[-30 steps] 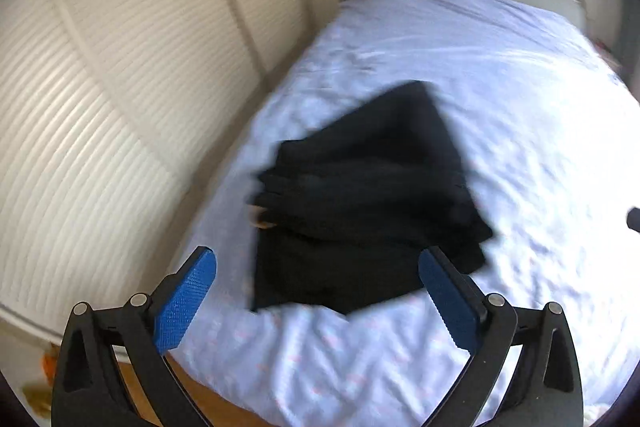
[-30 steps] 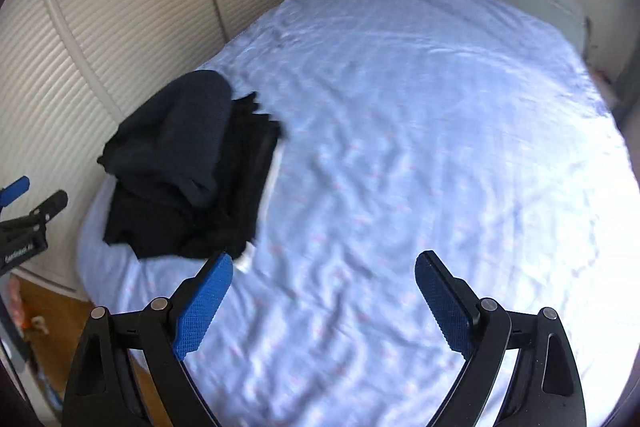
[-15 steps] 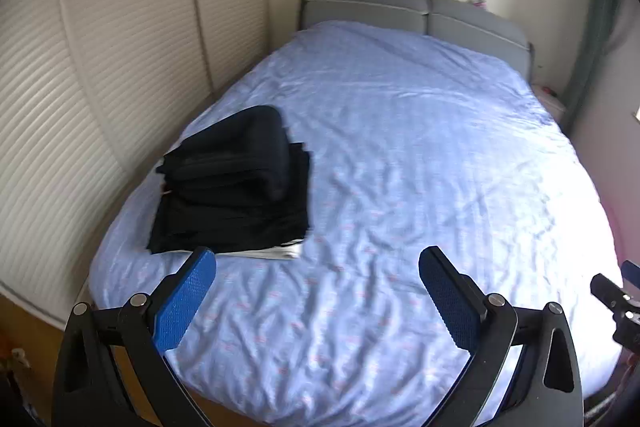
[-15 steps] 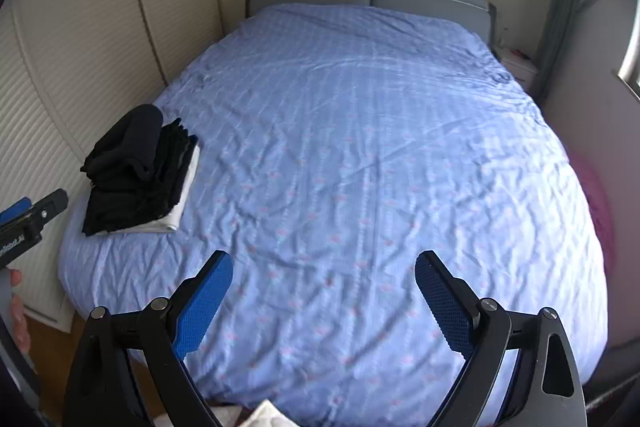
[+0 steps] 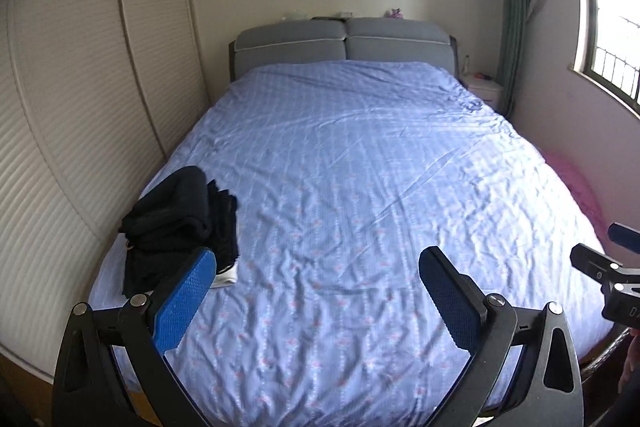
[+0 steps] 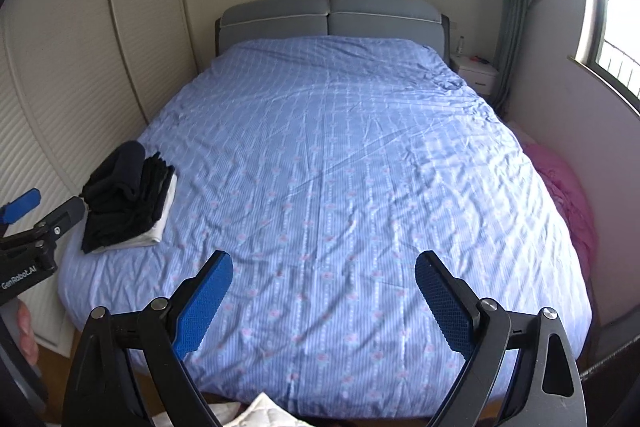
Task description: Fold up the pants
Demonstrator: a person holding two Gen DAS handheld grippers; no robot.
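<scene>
The folded pants lie on top of a stack of dark clothes at the near left corner of the bed; a white garment shows at the bottom of that stack, its edge poking out toward us. A second ago our left view was filled by this pile, close in front of the spread fingers; now the pile sits small and off to the left, and the whole bed is in frame, so we have pulled both tools back to the foot of the bed. We read that as the fold being done and the pair put away on its stack.

Our left gripper is spread wide with nothing between its blue pads; our right gripper is spread just as wide and equally bare, hovering over the blue patterned cover. The middle of the cover carries only creases. At the bottom edge of the right view a pale quilted cloth peeks in below the bed; whether it is the next garment we cannot tell. Pink fabric lies along the bed's right side, by the wall under the window.
</scene>
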